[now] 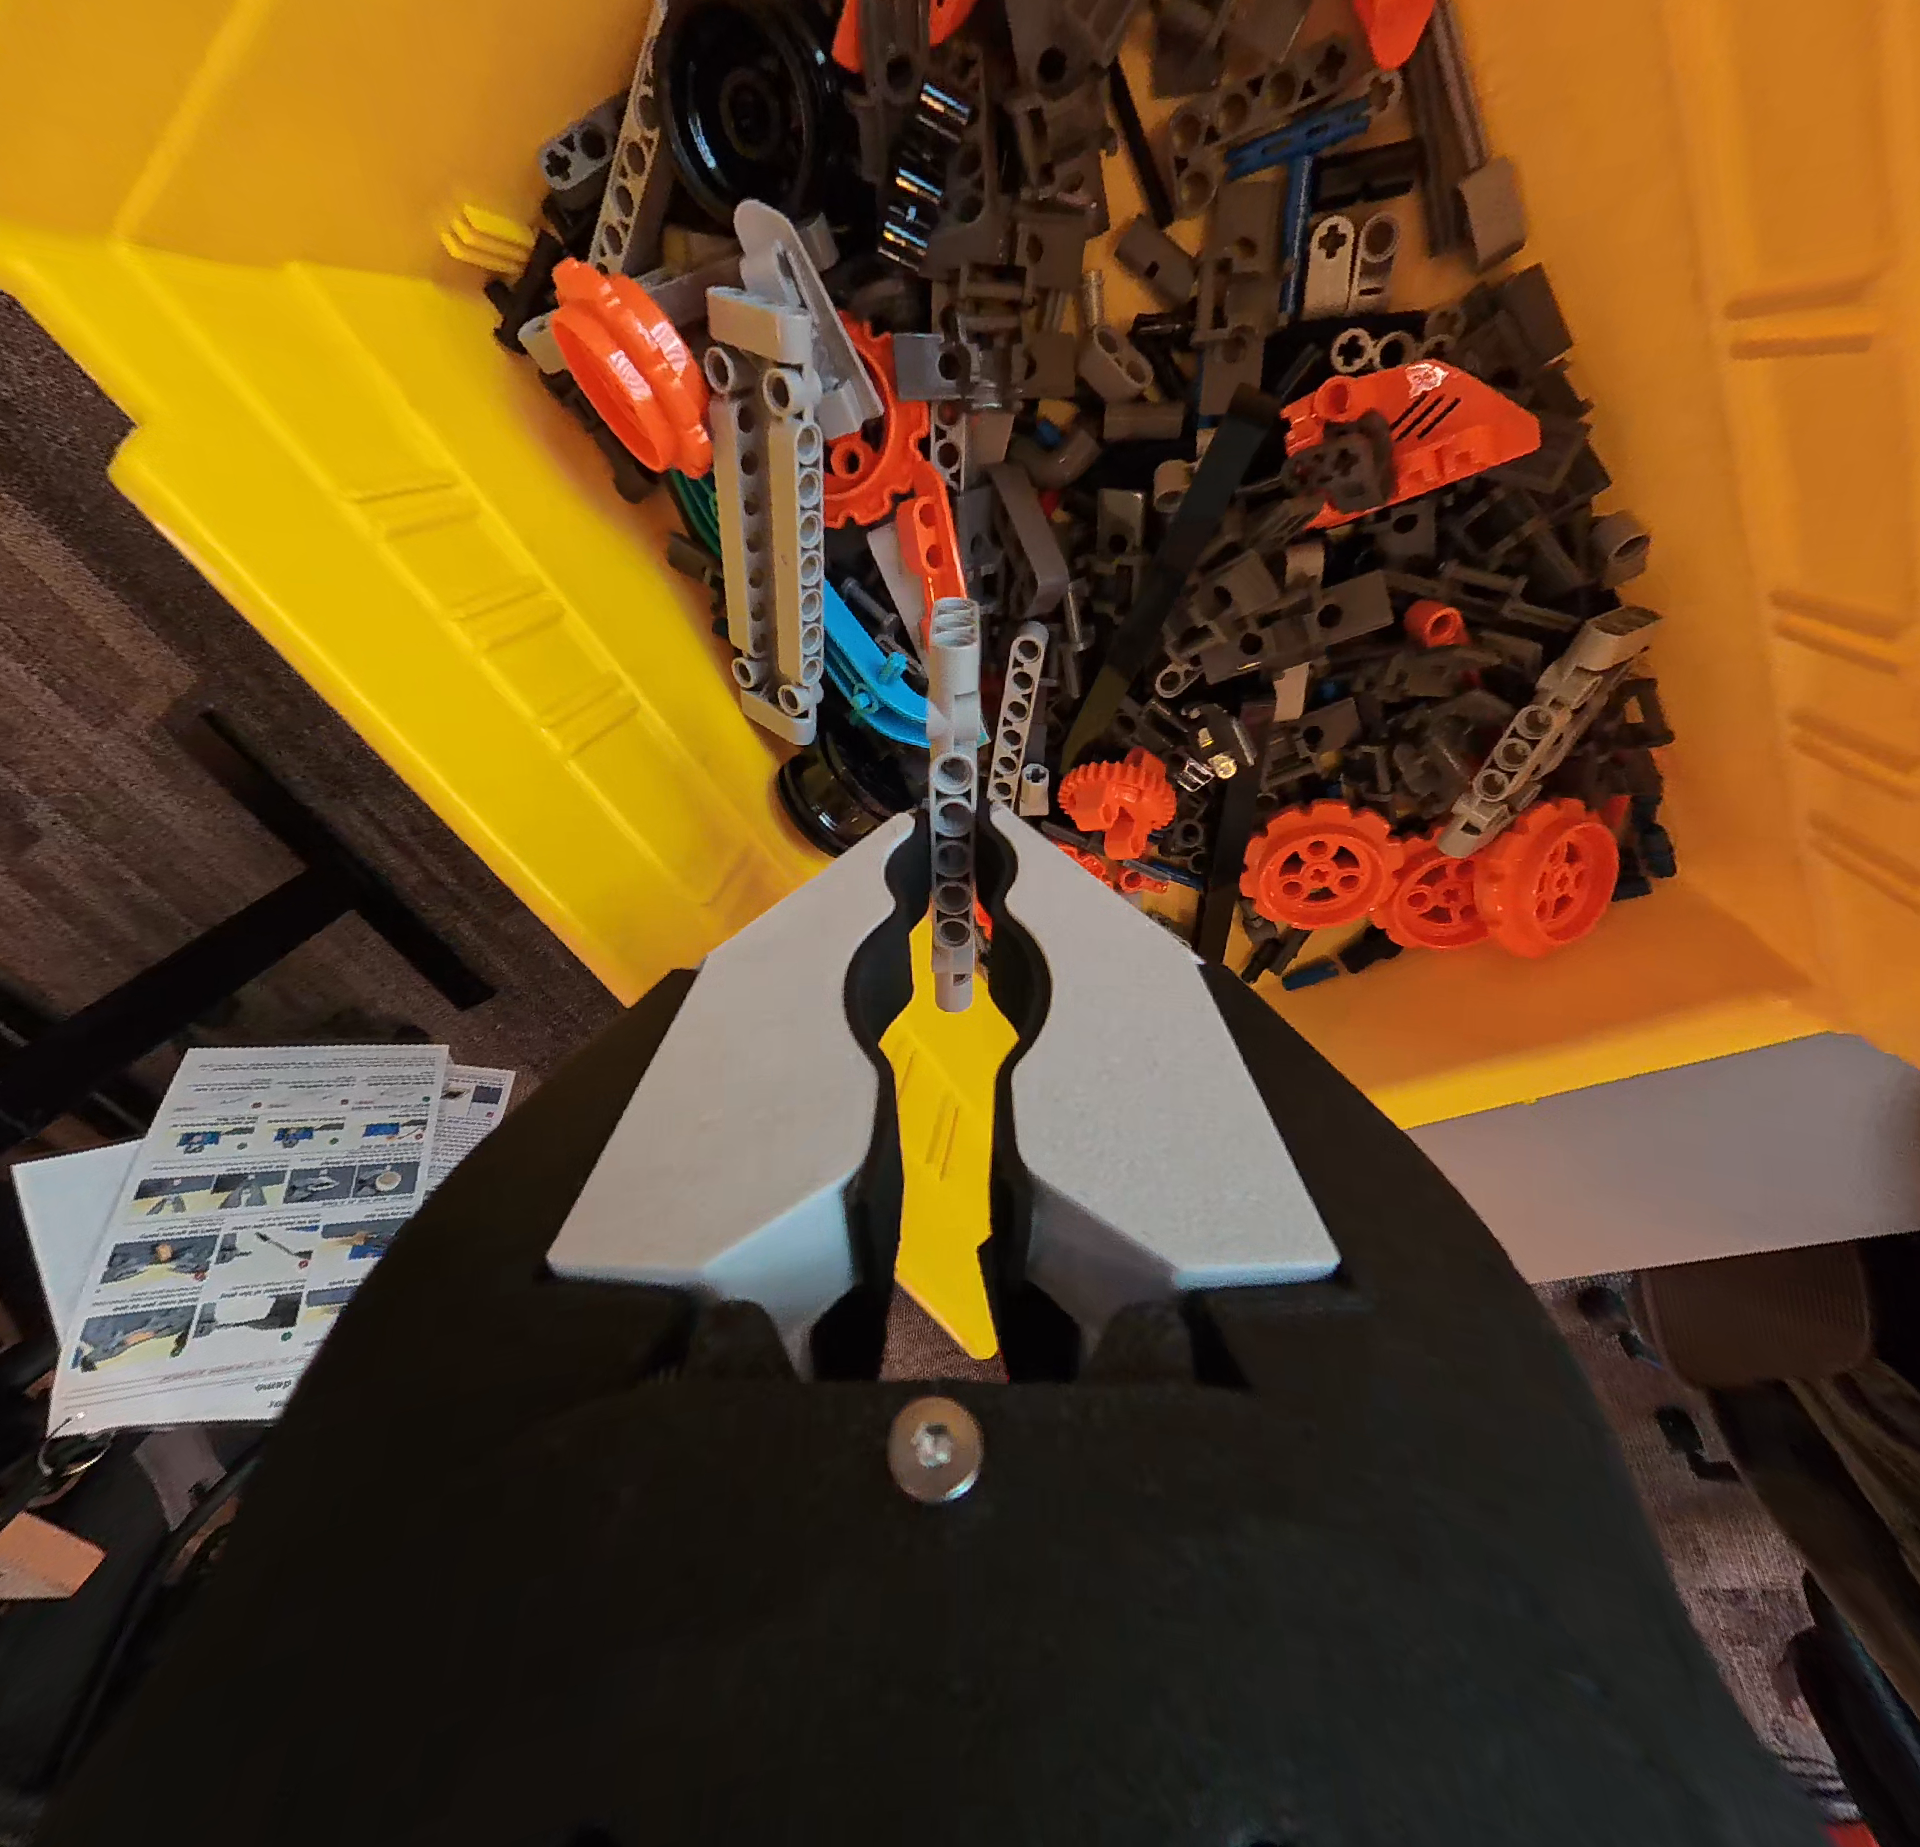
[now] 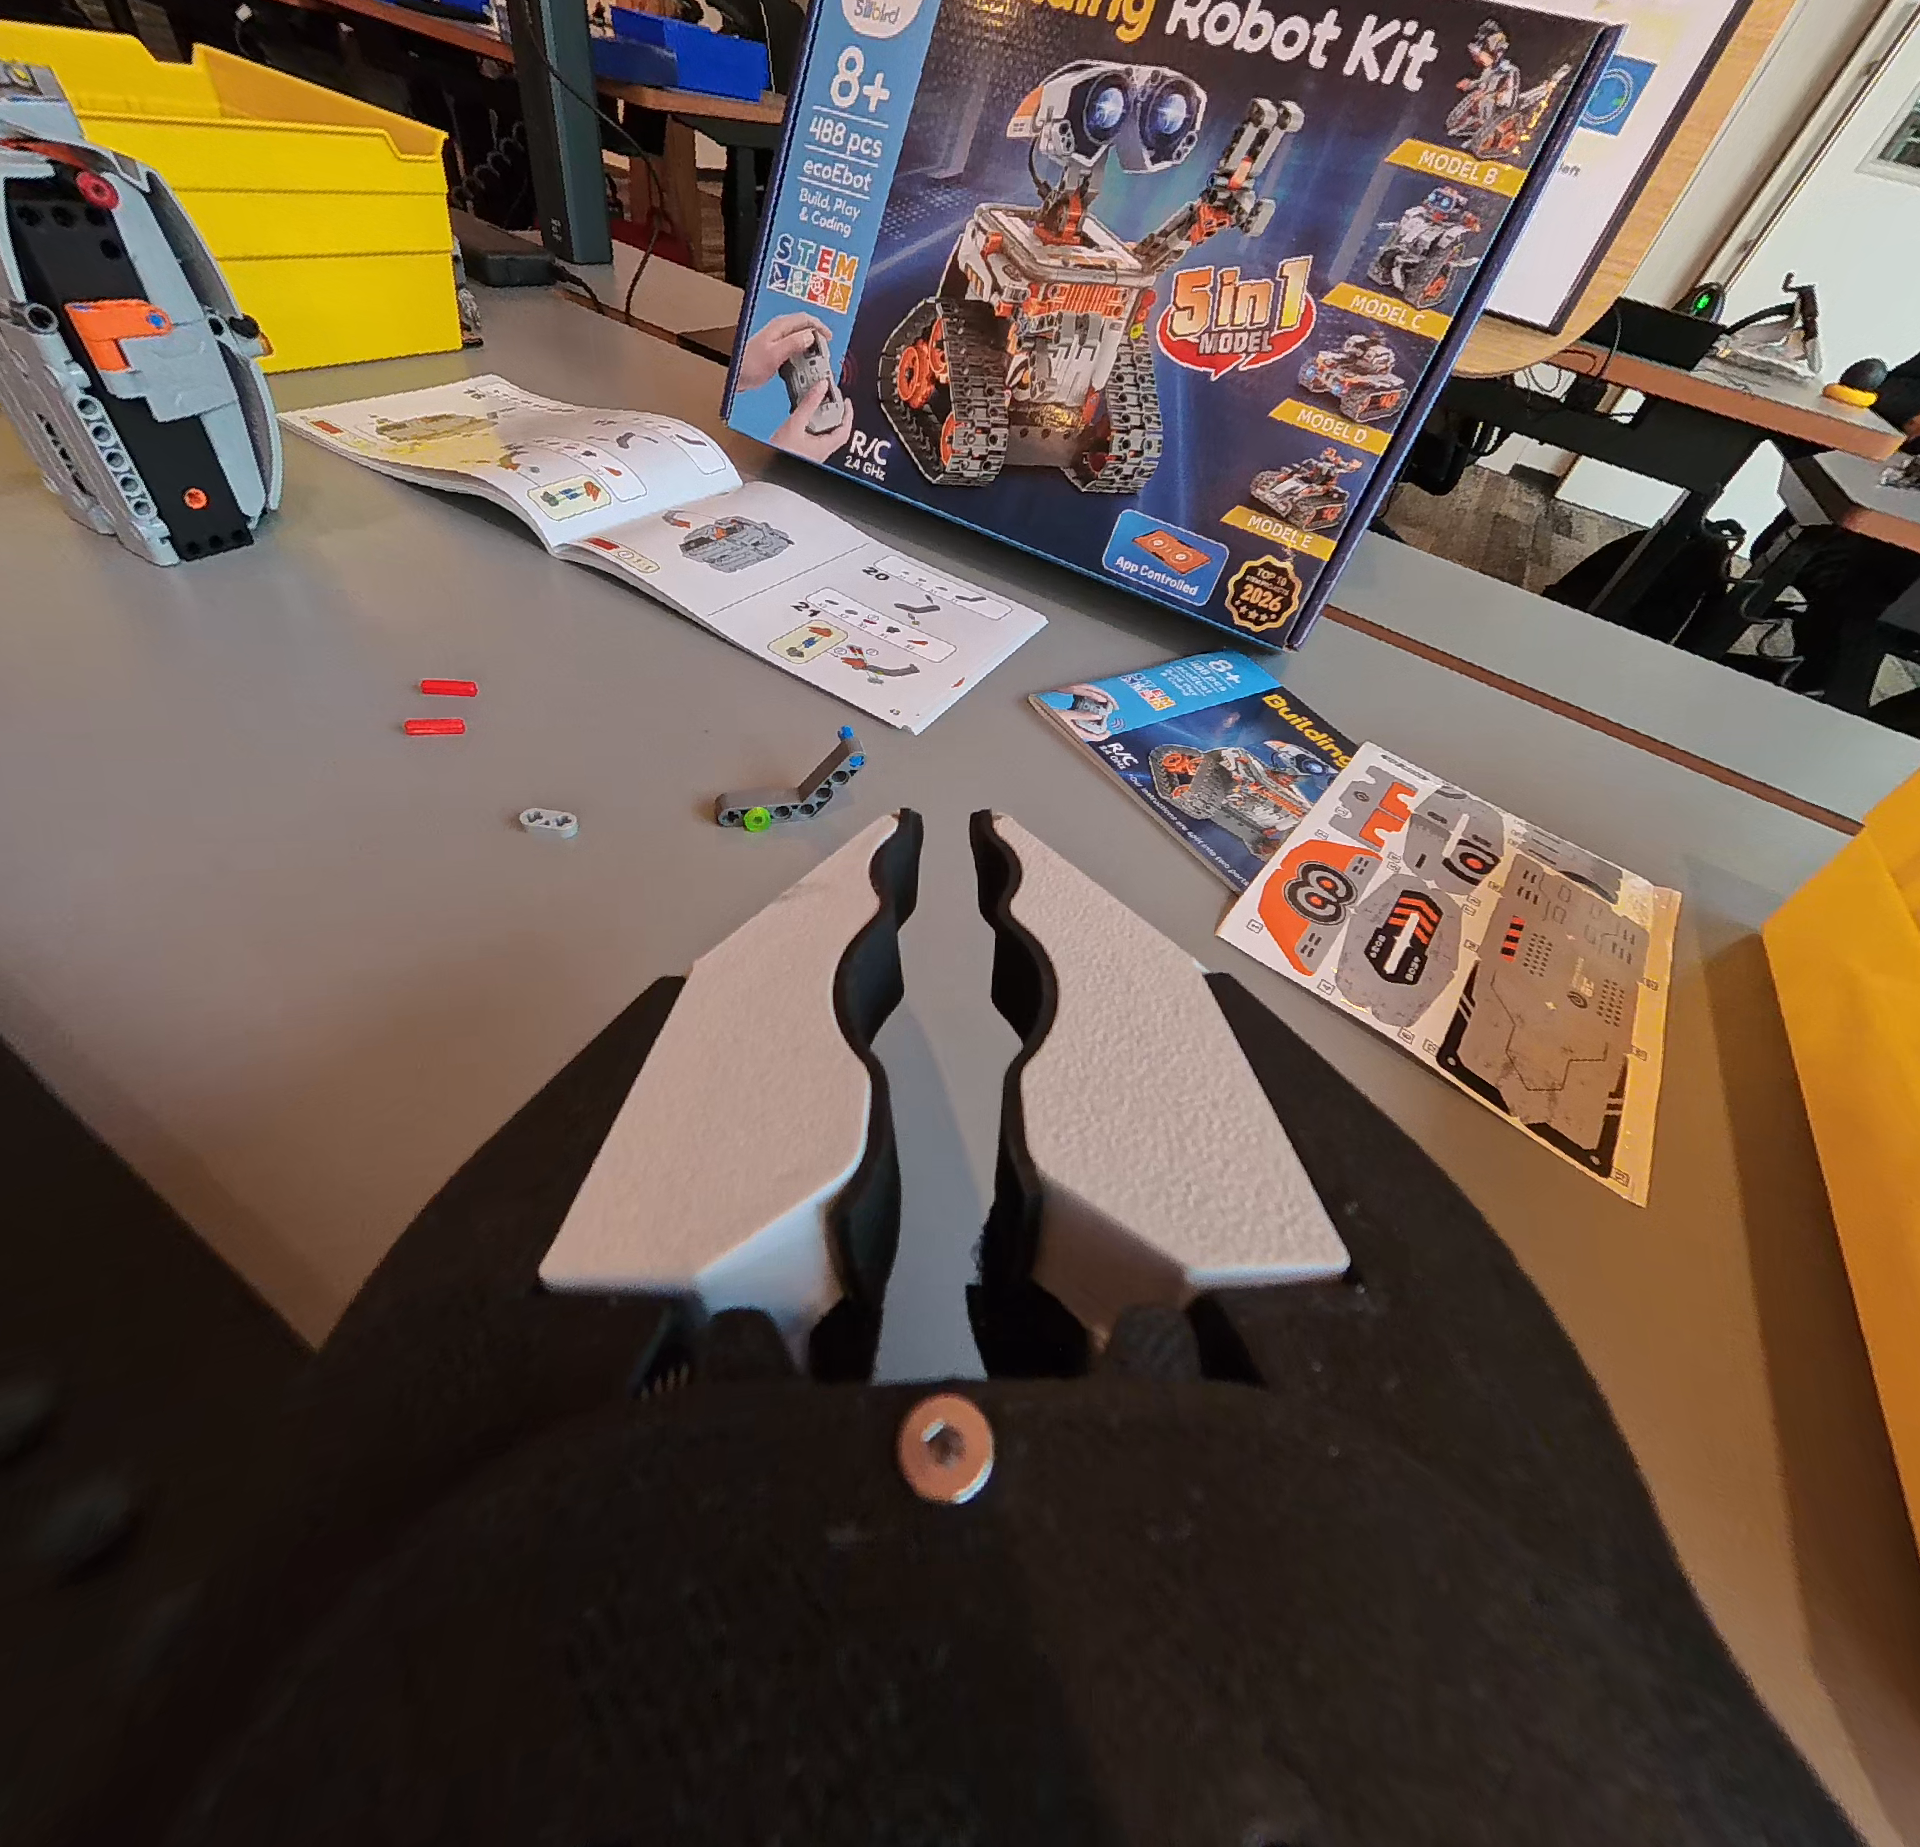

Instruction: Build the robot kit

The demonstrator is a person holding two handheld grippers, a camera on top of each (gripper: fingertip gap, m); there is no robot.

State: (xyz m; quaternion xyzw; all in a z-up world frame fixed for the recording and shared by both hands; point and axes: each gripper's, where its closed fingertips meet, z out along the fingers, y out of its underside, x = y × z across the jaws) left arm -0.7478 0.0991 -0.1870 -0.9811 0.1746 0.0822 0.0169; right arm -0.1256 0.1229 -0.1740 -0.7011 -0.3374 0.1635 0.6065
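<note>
On my left feed I see a yellow bin [image 1: 416,509] holding a loose pile of building pieces [image 1: 1247,550], with three orange wheels [image 1: 1434,883] side by side at its near edge. Printed sheets [image 1: 270,1215] lie outside it. On my right feed, a grey table [image 2: 312,914] carries a kit box [image 2: 1143,270] standing upright, an open instruction booklet [image 2: 665,540], two red pins [image 2: 442,706], an angled grey beam [image 2: 795,795], a sticker sheet [image 2: 1475,966] and a partly built model [image 2: 114,363].

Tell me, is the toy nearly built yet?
Not nearly. One built chunk stands on the table. The left tongs pinch a grey holed beam above the yellow bin of loose pieces. The right tongs hold nothing, near a bent piece.
</note>
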